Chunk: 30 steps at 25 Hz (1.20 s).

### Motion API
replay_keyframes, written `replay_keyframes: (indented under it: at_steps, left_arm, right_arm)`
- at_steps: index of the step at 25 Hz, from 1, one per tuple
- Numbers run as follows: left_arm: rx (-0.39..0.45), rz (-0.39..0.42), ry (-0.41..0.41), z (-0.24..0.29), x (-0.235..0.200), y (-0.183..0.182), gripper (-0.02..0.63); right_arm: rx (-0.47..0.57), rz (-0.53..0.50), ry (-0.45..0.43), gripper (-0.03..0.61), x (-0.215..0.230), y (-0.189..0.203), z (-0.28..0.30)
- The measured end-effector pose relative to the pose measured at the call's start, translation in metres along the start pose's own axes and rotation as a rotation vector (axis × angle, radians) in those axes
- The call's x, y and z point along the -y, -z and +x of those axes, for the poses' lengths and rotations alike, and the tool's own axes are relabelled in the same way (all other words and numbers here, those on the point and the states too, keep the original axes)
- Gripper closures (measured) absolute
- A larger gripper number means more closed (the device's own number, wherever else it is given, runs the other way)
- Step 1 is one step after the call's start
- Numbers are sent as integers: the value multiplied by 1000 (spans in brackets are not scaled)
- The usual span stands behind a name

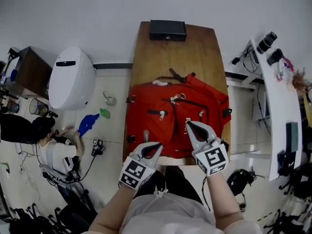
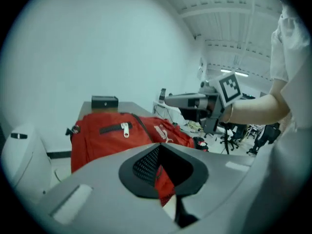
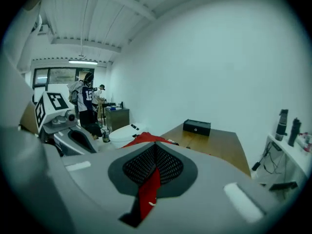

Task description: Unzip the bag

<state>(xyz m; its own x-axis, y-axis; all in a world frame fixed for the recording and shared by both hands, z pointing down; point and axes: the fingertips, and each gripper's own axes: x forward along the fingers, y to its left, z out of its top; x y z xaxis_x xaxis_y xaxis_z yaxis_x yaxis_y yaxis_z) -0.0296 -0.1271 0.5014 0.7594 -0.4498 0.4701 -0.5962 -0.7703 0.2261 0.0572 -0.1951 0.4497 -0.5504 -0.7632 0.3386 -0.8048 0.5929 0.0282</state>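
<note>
None of the zips on the red fabric backpack (image 1: 146, 126) looks opened yet, so by my reading the whole task is still to do. The short pocket zip, with its pale metal pull (image 1: 161, 114), lies flat and closed. The longer curved zip on the side nearer the box, where the ringed pulls (image 1: 177, 97) sit together, shows no gap either. The backpack lies flat on the brown wooden counter (image 1: 195, 52), filling the part away from the small black rectangular box (image 1: 167, 30) at the counter's end. It is soft, matt woven cloth, slumped and creased, with black zip tapes and black strap clips at its sides. The pulls are small, hard and shiny. The left gripper (image 1: 159, 144) hangs at the backpack's edge farthest from the box, and its own view shows its jaws closed tip to tip with nothing pinched, only red cloth beyond them. The right gripper (image 1: 190, 124) is a little nearer the box, over the cloth, and is clenched shut. A small pale pull lies just beside its tips, but I cannot tell whether it is caught between them. Both grippers have smooth grey plastic shells with black mesh-textured pads. The counter is smooth, grained wood, and the box is hard and square-edged.
</note>
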Motion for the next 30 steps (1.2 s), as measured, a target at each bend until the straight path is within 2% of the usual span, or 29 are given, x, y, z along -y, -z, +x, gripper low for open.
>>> replay_keyframes:
  at_steps: [3, 6, 10, 14, 18, 24, 30]
  left_arm:
    - [157, 83, -60, -31, 13, -43, 607]
    - [301, 131, -94, -57, 38, -76, 607]
    - [431, 184, -139, -86, 80, -98, 607]
    - [446, 204, -182, -103, 121, -86, 607]
    - [475, 185, -208, -123, 162, -70, 607]
    - [507, 199, -218, -138, 218, -54, 607]
    - [509, 196, -213, -148, 241, -37, 607]
  right_arm:
    - [49, -14, 42, 571, -20, -14, -36]
    - [123, -49, 77, 571, -33, -21, -76]
    - [169, -38, 118, 571, -47, -15, -127]
    - [185, 31, 94, 571, -70, -2, -170]
    - [196, -7, 78, 571, -93, 8, -216]
    - [203, -7, 76, 571, -110, 24, -264]
    - [220, -37, 83, 571, -130, 26, -285]
